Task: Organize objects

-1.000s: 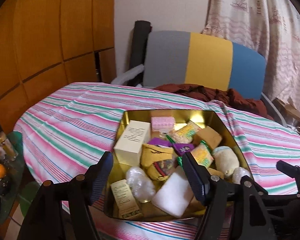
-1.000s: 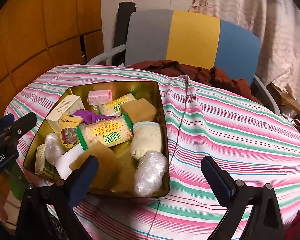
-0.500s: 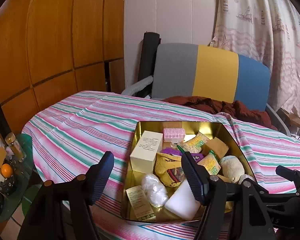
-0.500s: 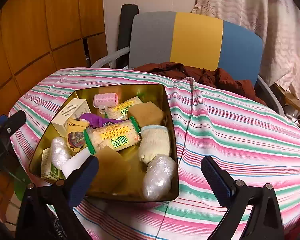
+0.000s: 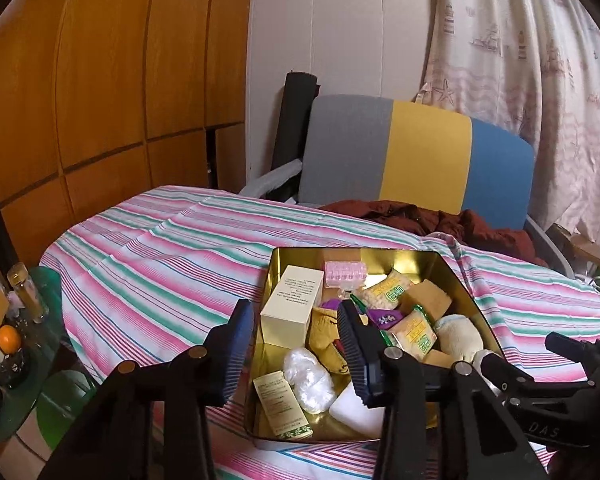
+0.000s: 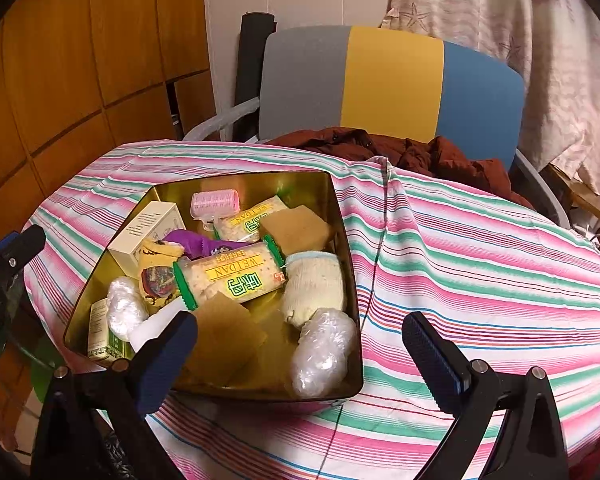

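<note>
Wood-panelled wall (image 5: 100, 80) at 10 o'clock, white wall (image 5: 332, 32) at 12, patterned curtain (image 5: 540, 80) at 2; grey, yellow and blue chair (image 5: 412, 160) behind a striped tablecloth (image 5: 160, 248).

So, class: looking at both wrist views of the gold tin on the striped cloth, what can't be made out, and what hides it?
- White block: left wrist view, partly behind a finger of the left gripper.
- Tan pad: right wrist view, near corner hidden by the right gripper.
- Small print on the cream box: too small to read.
- Tin floor: buried under the contents.
- Side-table clutter: dim, cut by the left edge.
</note>
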`<control>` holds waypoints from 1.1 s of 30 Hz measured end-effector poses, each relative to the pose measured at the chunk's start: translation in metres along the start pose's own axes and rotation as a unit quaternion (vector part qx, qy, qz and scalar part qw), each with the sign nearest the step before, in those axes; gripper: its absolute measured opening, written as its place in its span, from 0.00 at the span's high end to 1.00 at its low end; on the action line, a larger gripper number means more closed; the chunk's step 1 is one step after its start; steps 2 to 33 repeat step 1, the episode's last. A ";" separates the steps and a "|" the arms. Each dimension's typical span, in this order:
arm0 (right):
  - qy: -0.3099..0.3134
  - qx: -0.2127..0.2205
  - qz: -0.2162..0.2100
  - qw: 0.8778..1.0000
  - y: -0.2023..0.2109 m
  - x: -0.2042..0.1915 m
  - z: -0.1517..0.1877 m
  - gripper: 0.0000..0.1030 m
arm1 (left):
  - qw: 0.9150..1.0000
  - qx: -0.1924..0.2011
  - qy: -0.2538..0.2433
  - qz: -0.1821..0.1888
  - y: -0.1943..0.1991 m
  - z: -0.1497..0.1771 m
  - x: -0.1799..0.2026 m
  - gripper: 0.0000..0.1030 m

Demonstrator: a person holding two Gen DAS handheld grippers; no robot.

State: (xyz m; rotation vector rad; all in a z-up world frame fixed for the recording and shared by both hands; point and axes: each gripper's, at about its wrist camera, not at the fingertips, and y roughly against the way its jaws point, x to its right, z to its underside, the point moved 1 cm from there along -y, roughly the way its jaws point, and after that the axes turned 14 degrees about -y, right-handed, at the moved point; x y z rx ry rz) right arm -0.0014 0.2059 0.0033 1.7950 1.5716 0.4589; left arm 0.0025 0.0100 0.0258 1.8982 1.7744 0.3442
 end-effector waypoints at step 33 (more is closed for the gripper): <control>0.001 0.001 0.000 1.000 0.000 0.000 0.000 0.00 | 1.000 -0.004 -0.002 -0.003 -0.001 0.000 0.000 0.57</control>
